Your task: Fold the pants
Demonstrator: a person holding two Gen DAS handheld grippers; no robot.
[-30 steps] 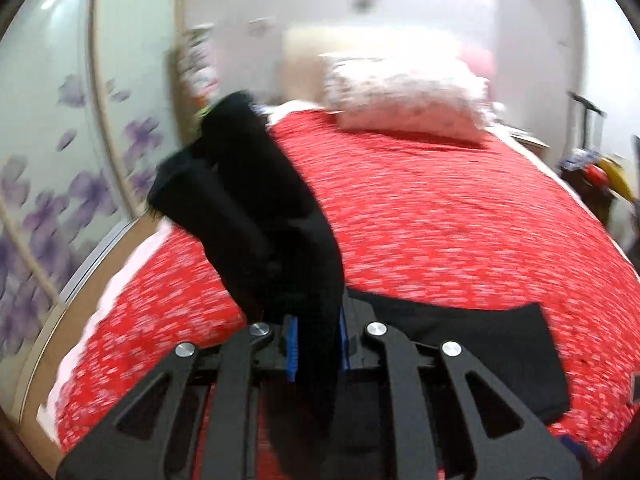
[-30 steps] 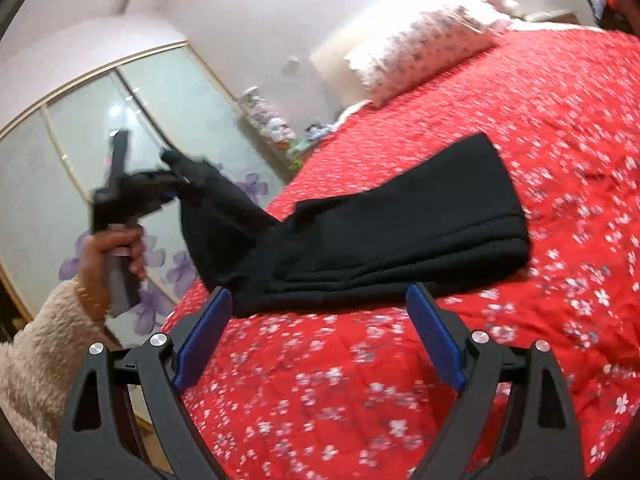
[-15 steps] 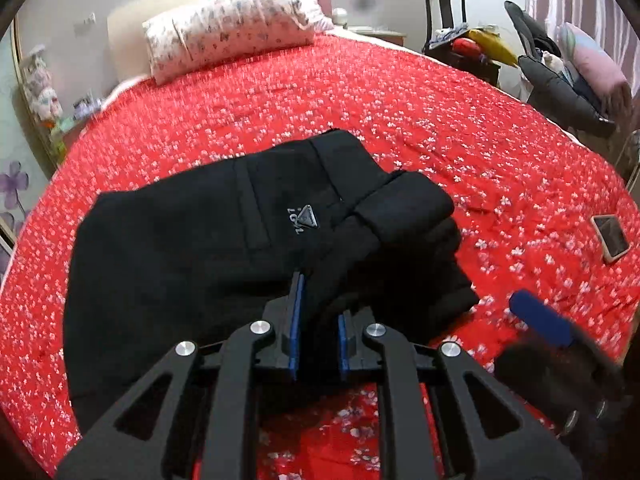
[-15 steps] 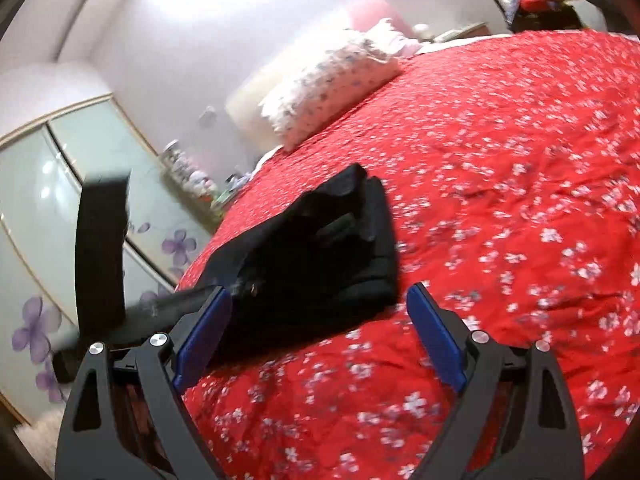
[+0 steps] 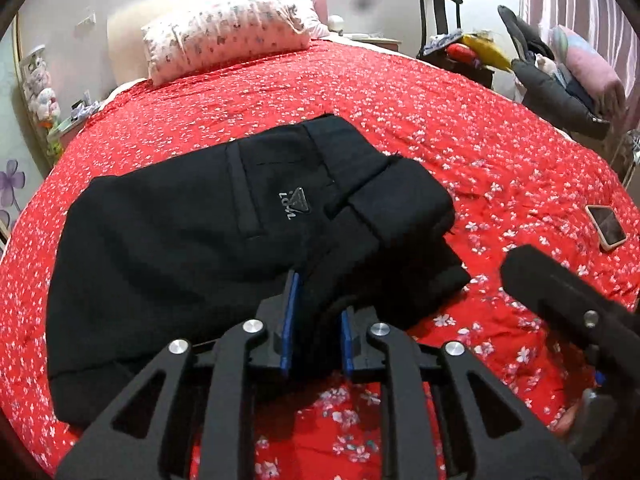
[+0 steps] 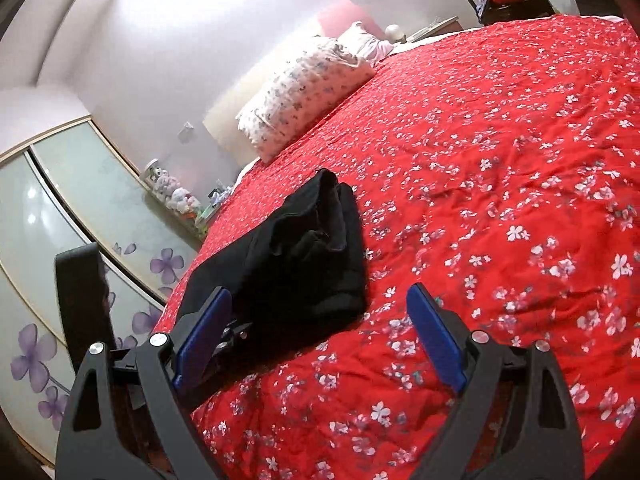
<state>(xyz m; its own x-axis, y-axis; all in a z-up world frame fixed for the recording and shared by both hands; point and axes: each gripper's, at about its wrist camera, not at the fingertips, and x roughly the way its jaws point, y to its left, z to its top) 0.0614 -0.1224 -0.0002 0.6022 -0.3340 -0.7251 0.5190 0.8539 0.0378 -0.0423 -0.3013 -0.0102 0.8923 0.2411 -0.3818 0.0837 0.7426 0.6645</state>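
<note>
The black pants [image 5: 192, 240] lie folded over on the red bed cover [image 5: 440, 128], on its near left side — most of the folding looks done. What is left is to let go and pat them flat. The left hand-held gripper [image 5: 316, 320] is clamped on the near edge of the cloth. The right hand-held gripper [image 6: 320, 340] is wide apart — holding nothing.

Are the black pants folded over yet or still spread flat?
Folded over: the black pants lie doubled on the red floral bedspread, leg ends stacked on the waist part, with the left gripper shut on them.
</note>
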